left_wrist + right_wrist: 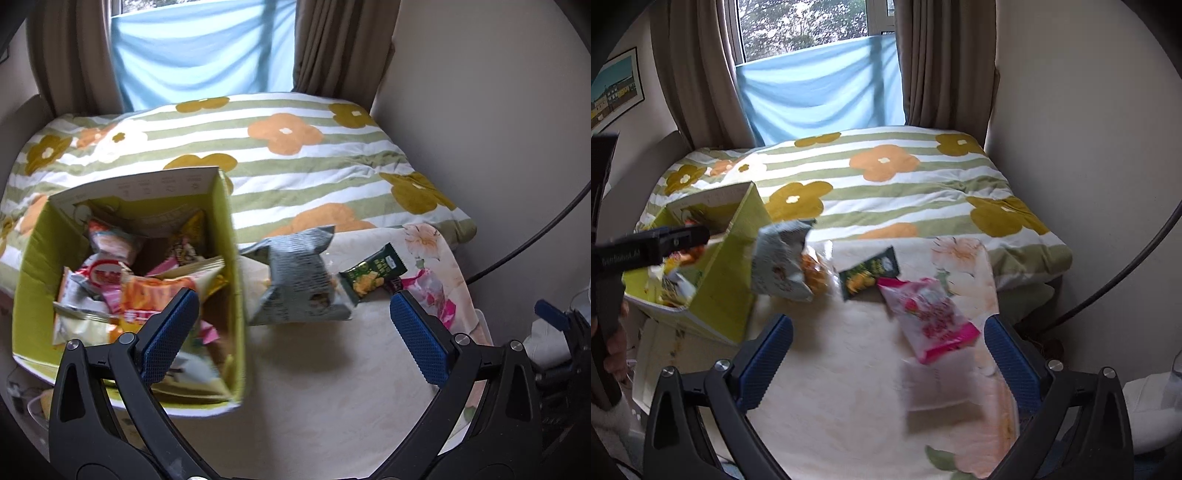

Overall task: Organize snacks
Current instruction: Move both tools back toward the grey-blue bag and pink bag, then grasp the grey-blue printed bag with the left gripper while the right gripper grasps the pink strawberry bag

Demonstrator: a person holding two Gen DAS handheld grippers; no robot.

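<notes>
Nearest in the left wrist view, the left gripper (pixel 293 321) is spread wide with nothing between its blue pads (pixel 168 338). It hangs above a cream floral cloth (pixel 314 369) that covers the near part of the bed. One pad overlaps the open top of a green cardboard box (pixel 227 229), which stands on the cloth's left edge and is crowded with snack packets (pixel 147 295) in orange, pink and white.

The right gripper (pixel 888 347) is likewise wide apart and empty, hovering over the same cloth. Just beyond its right pad lies a pink and white snack bag (pixel 929 319), flat on the cloth near the right edge. Past that, a dark green packet (pixel 870 273) lies touching the pink bag's far corner. To its left, a grey snack bag (pixel 299 280) appears blurred just beside the box's right wall; whether it rests on the cloth or is off it cannot be told.

Farther back, a green-striped quilt (pixel 886 192) with orange and mustard flowers covers the bed up to brown curtains (pixel 945 62) and a pale blue sheet (pixel 820 92) under the window.
</notes>
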